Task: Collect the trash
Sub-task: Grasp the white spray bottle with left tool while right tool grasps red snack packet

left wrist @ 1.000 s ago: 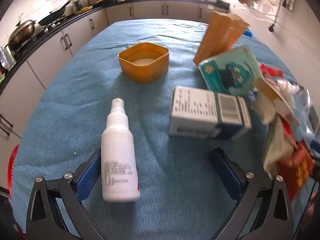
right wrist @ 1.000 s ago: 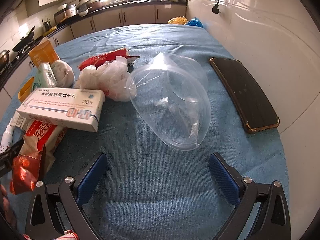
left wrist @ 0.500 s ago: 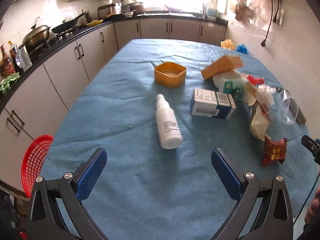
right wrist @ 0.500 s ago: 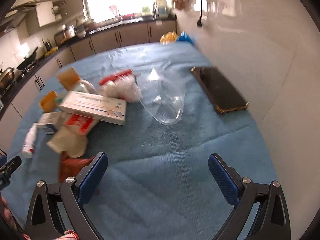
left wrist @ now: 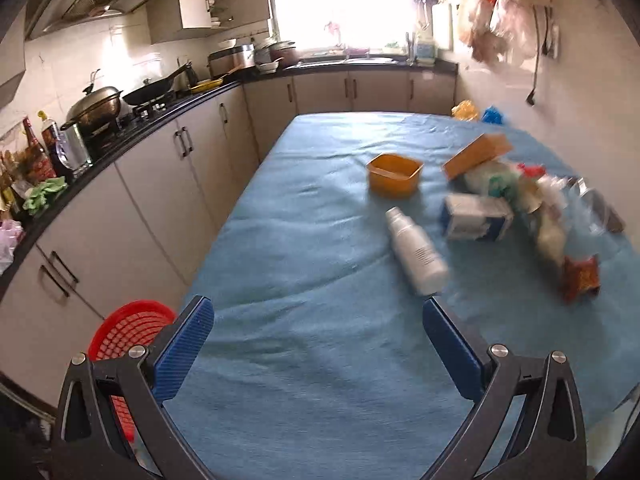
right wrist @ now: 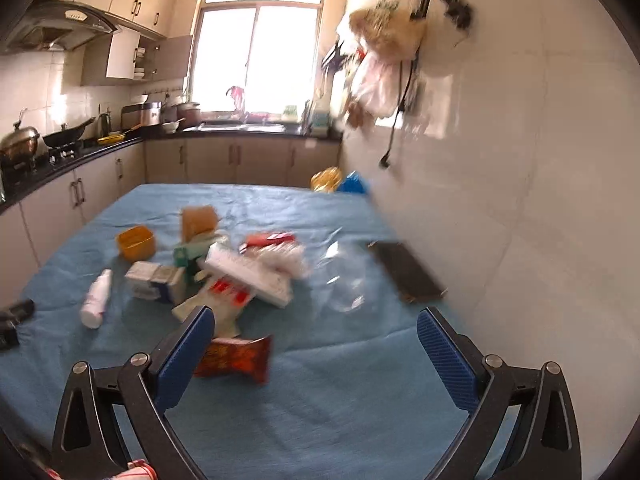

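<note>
Blue-clothed table (left wrist: pixel 304 240) strewn with trash (right wrist: pixel 224 276), red basket (left wrist: pixel 128 328) alongside, both claws (left wrist: pixel 318 344) (right wrist: pixel 314 344) agape, empty.

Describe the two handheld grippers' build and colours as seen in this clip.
Both match: the left gripper and right gripper have black, open-framed arms with triangular cut-outs and silver bolt heads. Each finger carries a ribbed blue pad. No cables or markings show.

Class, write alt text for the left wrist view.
An open left gripper hovers over a blue-covered table; ahead lie a white spray bottle, an orange tub and blurred packaging. A red basket sits beside it.
</note>
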Demonstrator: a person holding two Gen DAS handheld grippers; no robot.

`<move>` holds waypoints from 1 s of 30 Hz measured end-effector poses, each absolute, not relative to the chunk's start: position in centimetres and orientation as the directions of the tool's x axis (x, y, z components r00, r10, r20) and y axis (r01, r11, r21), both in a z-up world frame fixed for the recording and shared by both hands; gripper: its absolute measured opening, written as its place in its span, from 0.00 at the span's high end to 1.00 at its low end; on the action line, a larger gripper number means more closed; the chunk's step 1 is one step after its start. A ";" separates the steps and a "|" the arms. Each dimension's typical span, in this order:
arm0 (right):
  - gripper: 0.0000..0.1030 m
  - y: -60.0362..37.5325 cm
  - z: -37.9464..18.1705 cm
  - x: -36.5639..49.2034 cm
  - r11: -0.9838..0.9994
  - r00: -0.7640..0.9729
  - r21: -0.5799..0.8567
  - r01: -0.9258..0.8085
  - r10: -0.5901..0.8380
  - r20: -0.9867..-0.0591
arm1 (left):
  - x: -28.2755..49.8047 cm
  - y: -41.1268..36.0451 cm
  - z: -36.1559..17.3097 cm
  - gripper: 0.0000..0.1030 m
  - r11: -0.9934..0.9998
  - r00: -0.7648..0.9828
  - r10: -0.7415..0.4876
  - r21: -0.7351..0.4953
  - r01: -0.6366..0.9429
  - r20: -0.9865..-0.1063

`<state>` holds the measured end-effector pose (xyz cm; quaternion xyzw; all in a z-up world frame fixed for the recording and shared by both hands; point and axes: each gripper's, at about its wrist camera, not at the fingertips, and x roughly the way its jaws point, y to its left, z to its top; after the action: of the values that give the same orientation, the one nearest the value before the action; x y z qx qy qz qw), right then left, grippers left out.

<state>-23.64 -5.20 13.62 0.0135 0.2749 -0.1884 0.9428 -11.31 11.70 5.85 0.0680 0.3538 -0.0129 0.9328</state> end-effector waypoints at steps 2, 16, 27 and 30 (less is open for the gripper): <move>0.00 -4.7 13.4 -23.0 0.928 0.766 -0.061 0.367 -0.339 -0.546 | -10.8 12.4 5.3 0.00 0.991 0.742 0.012 0.106 0.079 -0.670; 0.00 -4.5 11.6 -21.1 0.866 0.721 0.029 0.499 -0.396 -0.568 | -8.0 13.2 5.0 0.00 0.979 0.730 -0.040 0.118 0.164 -0.682; 0.00 -3.8 12.8 -22.2 0.917 0.786 0.002 0.399 -0.342 -0.515 | -10.0 13.4 5.6 0.00 0.985 0.753 0.011 0.135 0.104 -0.658; 0.00 -4.9 12.5 -23.1 0.931 0.802 0.043 0.362 -0.288 -0.523 | -10.6 13.5 6.8 0.00 0.982 0.769 0.038 0.168 0.091 -0.638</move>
<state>-23.07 -4.89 12.54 0.0705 0.2636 -0.1715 0.9466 -10.61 13.48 6.83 0.0951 0.3395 -0.0140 0.9357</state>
